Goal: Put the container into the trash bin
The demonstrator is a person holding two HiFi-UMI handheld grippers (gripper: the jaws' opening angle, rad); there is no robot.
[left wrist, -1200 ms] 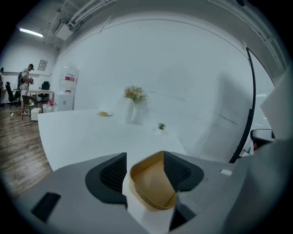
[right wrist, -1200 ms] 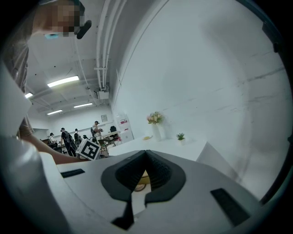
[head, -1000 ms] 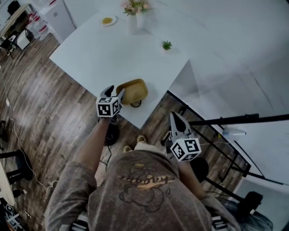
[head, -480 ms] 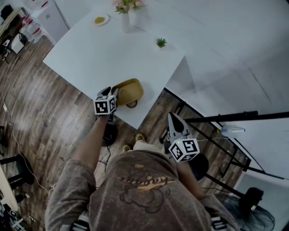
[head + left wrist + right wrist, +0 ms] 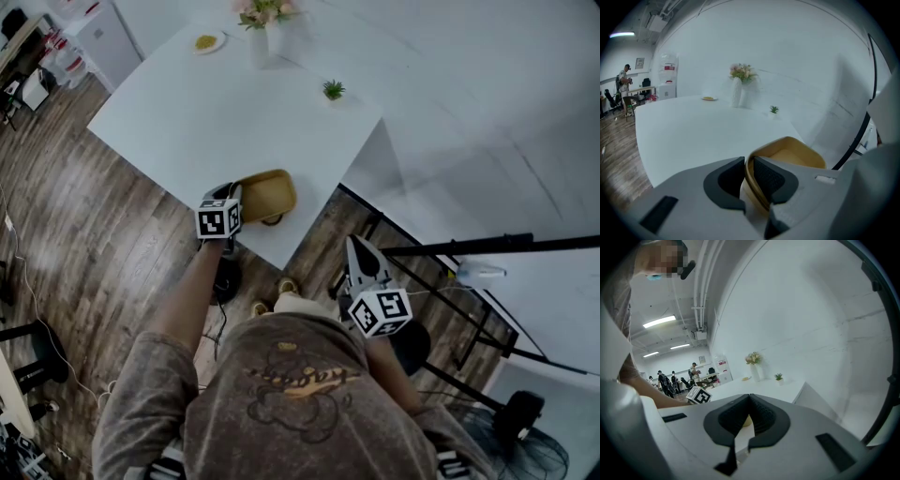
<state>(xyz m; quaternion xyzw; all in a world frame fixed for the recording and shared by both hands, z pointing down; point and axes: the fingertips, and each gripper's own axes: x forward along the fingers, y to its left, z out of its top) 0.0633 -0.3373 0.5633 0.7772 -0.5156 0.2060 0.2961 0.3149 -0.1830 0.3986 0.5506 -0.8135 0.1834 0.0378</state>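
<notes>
Head view puts our left gripper (image 5: 231, 193) at the near edge of the white table (image 5: 178, 112), on the rim of the tan, oval, thin-walled container (image 5: 269, 192). That container sits on the tabletop just ahead of the left gripper, close to the table's near corner. In the left gripper view its jaws are closing, now narrow, with the container's wall pinched between the pads: one pad outside the rim, the other inside the bowl.

Our right gripper (image 5: 360, 247) hangs off the table, beyond that corner and above the wooden floor (image 5: 94, 225), and its jaw tips meet on nothing.

For markings, we read only black-and-white square patterns on the left cube (image 5: 218, 221) and the right cube (image 5: 382, 311). The print on our brown shirt (image 5: 300, 375) is a script we cannot make out.

Ahead of the left gripper lies a wide bare stretch of tabletop. At its far end are a white vase of flowers (image 5: 260, 39), a small green plant (image 5: 333, 90) and a small plate (image 5: 206, 42). Black stand bars (image 5: 469, 248) crowd the right gripper's outer side.
</notes>
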